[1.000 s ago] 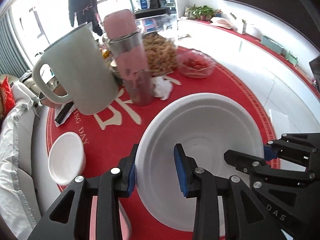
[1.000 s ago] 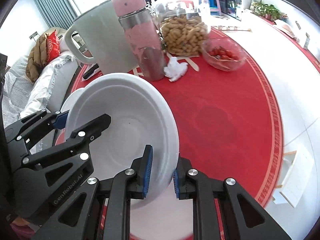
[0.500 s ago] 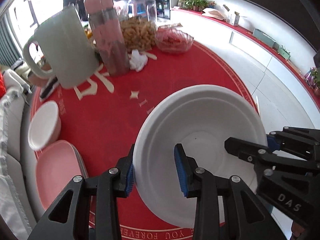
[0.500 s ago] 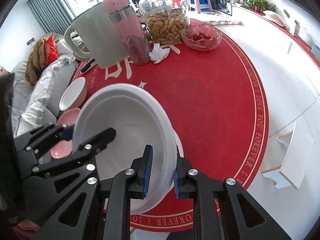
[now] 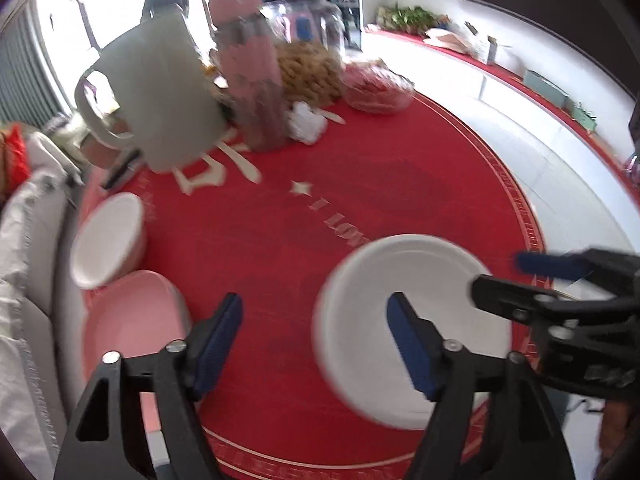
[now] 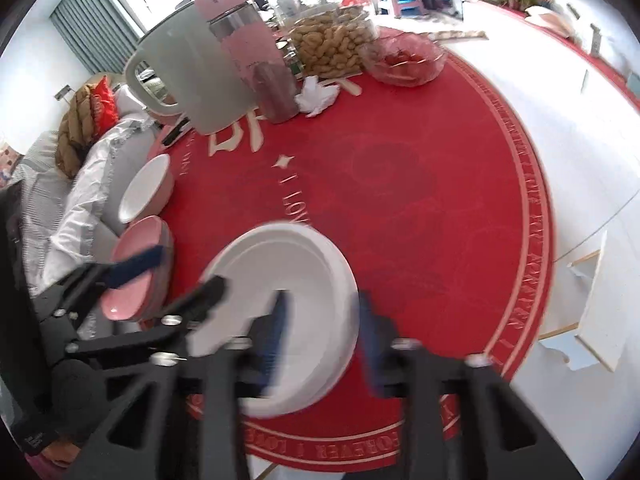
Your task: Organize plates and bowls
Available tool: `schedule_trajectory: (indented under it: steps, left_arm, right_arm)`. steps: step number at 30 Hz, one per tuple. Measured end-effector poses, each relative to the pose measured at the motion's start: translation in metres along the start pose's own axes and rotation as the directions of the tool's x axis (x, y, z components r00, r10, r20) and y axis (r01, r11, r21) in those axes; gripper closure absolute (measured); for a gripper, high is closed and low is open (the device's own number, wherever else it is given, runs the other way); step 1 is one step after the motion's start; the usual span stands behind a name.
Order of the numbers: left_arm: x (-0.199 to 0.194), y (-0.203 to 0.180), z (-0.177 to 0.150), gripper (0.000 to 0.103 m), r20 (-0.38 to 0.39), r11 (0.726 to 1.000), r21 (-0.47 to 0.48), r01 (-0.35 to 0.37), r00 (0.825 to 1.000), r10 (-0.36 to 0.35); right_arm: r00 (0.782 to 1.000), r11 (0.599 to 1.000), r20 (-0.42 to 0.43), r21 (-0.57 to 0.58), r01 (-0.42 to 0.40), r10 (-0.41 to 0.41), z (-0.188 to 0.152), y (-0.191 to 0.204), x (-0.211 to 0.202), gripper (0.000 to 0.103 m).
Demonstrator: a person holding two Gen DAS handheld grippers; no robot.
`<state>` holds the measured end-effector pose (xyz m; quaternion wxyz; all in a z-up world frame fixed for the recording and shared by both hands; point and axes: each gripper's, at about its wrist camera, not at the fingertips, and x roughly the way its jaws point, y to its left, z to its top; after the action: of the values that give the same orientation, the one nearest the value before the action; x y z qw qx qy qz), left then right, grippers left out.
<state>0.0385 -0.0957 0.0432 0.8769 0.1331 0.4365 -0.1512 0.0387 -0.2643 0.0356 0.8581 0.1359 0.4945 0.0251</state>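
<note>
The white plate (image 5: 412, 320) lies flat on the red cloth (image 5: 360, 184) of the desk, near the front edge and right of centre; in the left wrist view the left claw (image 5: 316, 344) stands with its blue pads wide apart, the left pad over bare cloth and the right pad over the plate's left inner part, gripping nothing; the right claw (image 6: 324, 336) is also parted, one pad over the plate's inside and the other outside its right rim, motion blur hiding whether either pad touches; at the near left of the desk a pink plate stack (image 6: 138, 268) sits just beside a white bowl (image 6: 144, 188) with a pink outside, both well apart from the white plate; at the far side stand a pale green kettle (image 6: 200, 76), a pink flask (image 6: 256, 48), a glass jar of peanuts (image 6: 332, 36), a crumpled tissue (image 6: 318, 94) and a glass bowl of red fruit (image 6: 404, 58).
</note>
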Motion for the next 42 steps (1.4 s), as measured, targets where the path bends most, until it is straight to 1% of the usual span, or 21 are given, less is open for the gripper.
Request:
schedule_trajectory:
  steps: [1, 7, 10, 11, 12, 13, 19, 23, 27, 28, 29, 30, 31, 33, 34, 36, 37, 39, 40, 41, 42]
  left_arm:
    - [-0.002, 0.004, -0.002, 0.023, 0.015, 1.000, 0.000, -0.004, 1.000, 0.004]
    - [-0.015, 0.033, -0.018, 0.021, 0.078, 0.998, -0.047, -0.030, 0.996, 0.033]
    - [-0.019, 0.050, -0.026, 0.021, 0.085, 0.995, -0.094, -0.021, 0.996, 0.030]
    - [-0.019, 0.055, -0.027, 0.021, 0.082, 0.994, -0.107, -0.016, 0.996, 0.025]
    - [-0.019, 0.062, -0.029, 0.021, 0.074, 0.993, -0.121, -0.011, 0.997, 0.020]
    - [-0.020, 0.066, -0.030, 0.021, 0.071, 0.992, -0.129, -0.010, 0.997, 0.019]
    - [-0.028, 0.099, -0.039, 0.021, 0.080, 0.982, -0.186, -0.023, 0.996, 0.038]
    - [-0.036, 0.122, -0.049, 0.021, 0.117, 0.964, -0.263, -0.043, 0.990, 0.076]
    - [-0.038, 0.133, -0.055, 0.021, 0.158, 0.953, -0.299, -0.045, 0.983, 0.096]
    - [-0.039, 0.134, -0.054, 0.021, 0.168, 0.952, -0.301, -0.054, 0.980, 0.109]
    - [-0.040, 0.136, -0.054, 0.021, 0.181, 0.952, -0.300, -0.062, 0.976, 0.121]
    - [-0.041, 0.138, -0.053, 0.021, 0.193, 0.952, -0.298, -0.069, 0.973, 0.131]
    - [-0.043, 0.141, -0.052, 0.021, 0.204, 0.951, -0.301, -0.075, 0.969, 0.141]
    - [-0.046, 0.152, -0.050, 0.021, 0.223, 0.945, -0.319, -0.079, 0.962, 0.155]
    - [-0.048, 0.157, -0.050, 0.021, 0.230, 0.941, -0.328, -0.077, 0.960, 0.158]
    - [-0.053, 0.168, -0.050, 0.021, 0.244, 0.934, -0.349, -0.077, 0.955, 0.171]
    - [-0.058, 0.174, -0.050, 0.021, 0.251, 0.929, -0.361, -0.086, 0.950, 0.185]
    - [-0.065, 0.184, -0.052, 0.021, 0.252, 0.921, -0.376, -0.099, 0.946, 0.205]
    - [-0.068, 0.189, -0.054, 0.021, 0.251, 0.920, -0.379, -0.097, 0.947, 0.203]
    - [-0.071, 0.192, -0.055, 0.021, 0.249, 0.921, -0.379, -0.093, 0.948, 0.198]
    - [-0.074, 0.195, -0.057, 0.021, 0.246, 0.921, -0.379, -0.087, 0.950, 0.191]
  right_arm:
    - [1.000, 1.000, 0.021, -0.003, -0.004, 0.004, -0.001, -0.003, -0.004, 0.020]
    - [0.994, 0.997, 0.080, 0.000, 0.071, -0.071, -0.001, -0.024, -0.021, 0.020]
    - [0.992, 0.998, 0.108, 0.002, 0.062, -0.062, 0.000, -0.028, -0.027, 0.020]
    - [0.993, 0.999, 0.109, -0.002, 0.053, -0.053, 0.000, -0.027, -0.029, 0.018]
    - [0.994, 0.999, 0.104, -0.006, 0.047, -0.046, 0.000, -0.025, -0.029, 0.005]
    - [0.994, 0.999, 0.100, -0.011, 0.032, -0.031, 0.000, -0.022, -0.030, 0.000]
    - [0.994, 0.997, 0.101, -0.062, 0.036, -0.029, 0.006, 0.006, -0.042, 0.000]
    - [0.978, 0.972, 0.177, -0.184, 0.145, -0.112, 0.006, 0.026, -0.049, 0.000]
    - [0.907, 0.876, 0.348, -0.328, 0.354, -0.236, 0.001, 0.029, -0.053, 0.000]
    - [0.877, 0.837, 0.403, -0.357, 0.415, -0.262, 0.000, 0.028, -0.055, 0.000]
    - [0.835, 0.787, 0.472, -0.383, 0.483, -0.283, -0.001, 0.027, -0.059, 0.000]
    - [0.804, 0.751, 0.519, -0.397, 0.527, -0.289, -0.002, 0.028, -0.063, 0.000]
    - [0.749, 0.688, 0.597, -0.415, 0.595, -0.288, -0.003, 0.030, -0.069, 0.000]
    - [0.686, 0.626, 0.676, -0.419, 0.658, -0.268, -0.002, 0.035, -0.079, 0.000]
    - [0.639, 0.597, 0.726, -0.402, 0.694, -0.254, 0.000, 0.040, -0.088, 0.000]
    - [0.589, 0.594, 0.776, -0.369, 0.715, -0.227, 0.005, 0.050, -0.101, 0.000]
    - [0.567, 0.614, 0.798, -0.348, 0.708, -0.202, 0.008, 0.058, -0.110, 0.000]
    - [0.562, 0.675, 0.811, -0.326, 0.662, -0.159, 0.013, 0.074, -0.125, 0.000]
    - [0.583, 0.725, 0.802, -0.324, 0.608, -0.131, 0.016, 0.085, -0.134, 0.000]
    - [0.600, 0.754, 0.792, -0.324, 0.572, -0.115, 0.017, 0.093, -0.138, 0.000]
    - [0.633, 0.798, 0.769, -0.326, 0.507, -0.088, 0.020, 0.103, -0.144, 0.000]
